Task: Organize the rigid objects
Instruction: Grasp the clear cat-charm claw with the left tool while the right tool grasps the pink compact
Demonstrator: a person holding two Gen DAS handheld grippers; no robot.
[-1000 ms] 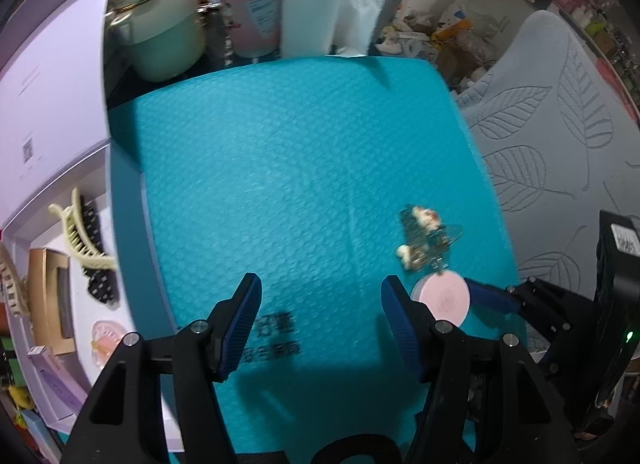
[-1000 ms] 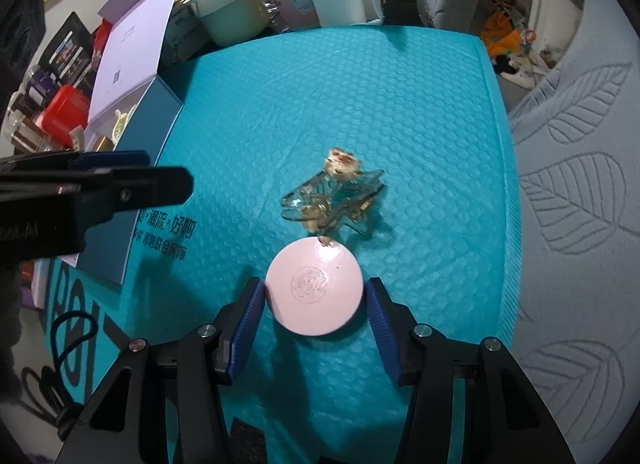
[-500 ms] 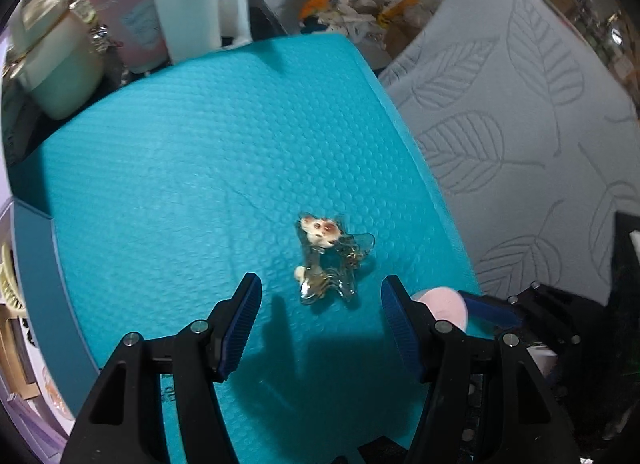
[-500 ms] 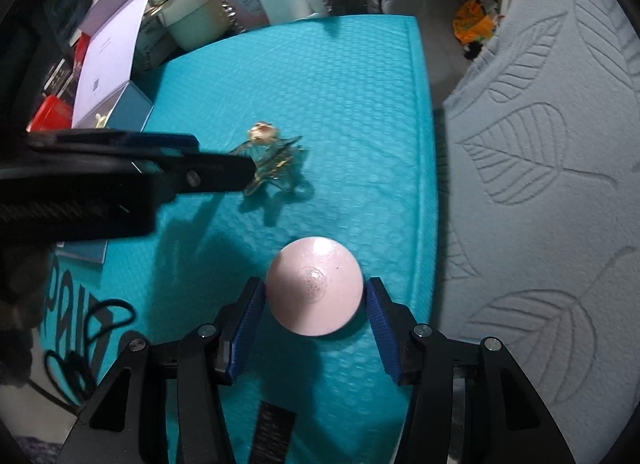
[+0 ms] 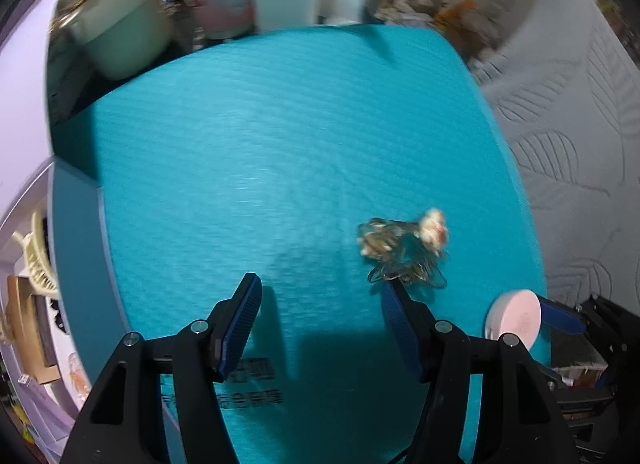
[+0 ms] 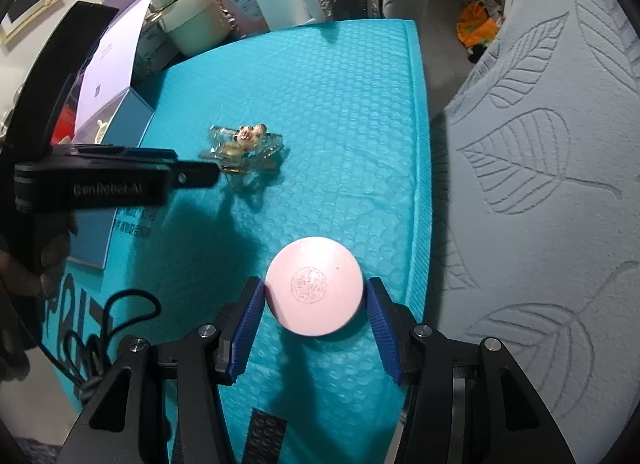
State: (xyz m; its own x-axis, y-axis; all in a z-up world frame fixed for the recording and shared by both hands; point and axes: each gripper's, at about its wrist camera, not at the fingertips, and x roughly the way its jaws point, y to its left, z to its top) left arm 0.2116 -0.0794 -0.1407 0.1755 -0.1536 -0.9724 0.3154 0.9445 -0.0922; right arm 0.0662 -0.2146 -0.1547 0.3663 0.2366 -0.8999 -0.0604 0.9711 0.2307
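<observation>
Hair clip [image 5: 402,252], clear with a small charm, lies on the teal mat [image 5: 280,144] just beyond my left gripper [image 5: 320,324], whose jaws hang open and empty. I should centre both fingers around the clip before closing. My right gripper [image 6: 314,328] clamps a pink round case [image 6: 315,285], near the clip. Left of the mat sits an open box [image 5: 28,304] holding other clips.

Left wrist view motion-blurred; right sharp. Fisheye edges dark, warped. Hard shadows on teal mat [image 6: 340,112].
</observation>
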